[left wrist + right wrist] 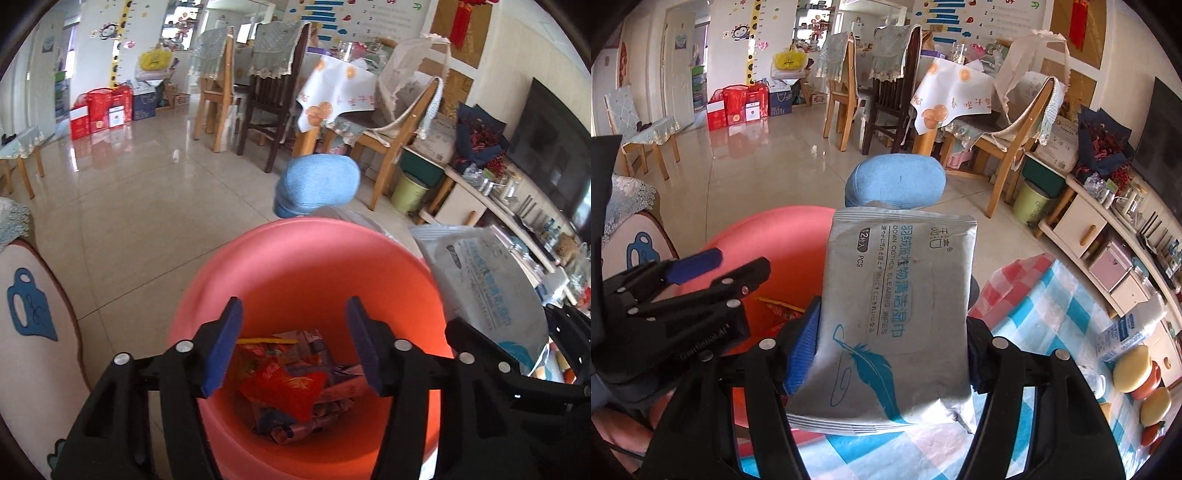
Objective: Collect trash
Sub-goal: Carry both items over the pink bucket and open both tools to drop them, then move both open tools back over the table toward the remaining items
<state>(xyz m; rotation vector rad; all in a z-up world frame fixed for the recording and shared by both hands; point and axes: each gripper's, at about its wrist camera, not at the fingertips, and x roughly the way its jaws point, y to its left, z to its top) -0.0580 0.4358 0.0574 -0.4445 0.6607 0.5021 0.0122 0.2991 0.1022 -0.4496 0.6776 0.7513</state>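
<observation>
A pink plastic bin sits right below my left gripper, which is open and empty over its mouth. Several crumpled wrappers, red and purple, lie at the bin's bottom. My right gripper is shut on a grey wet-wipes packet with a blue feather print, held upright beside the bin. The packet also shows in the left wrist view, just right of the bin's rim. My left gripper shows in the right wrist view, at the left.
A blue cushioned stool stands behind the bin. A checked tablecloth lies under my right gripper, with a tissue pack and food items at its right. Dining chairs, a green bucket and a TV cabinet stand beyond.
</observation>
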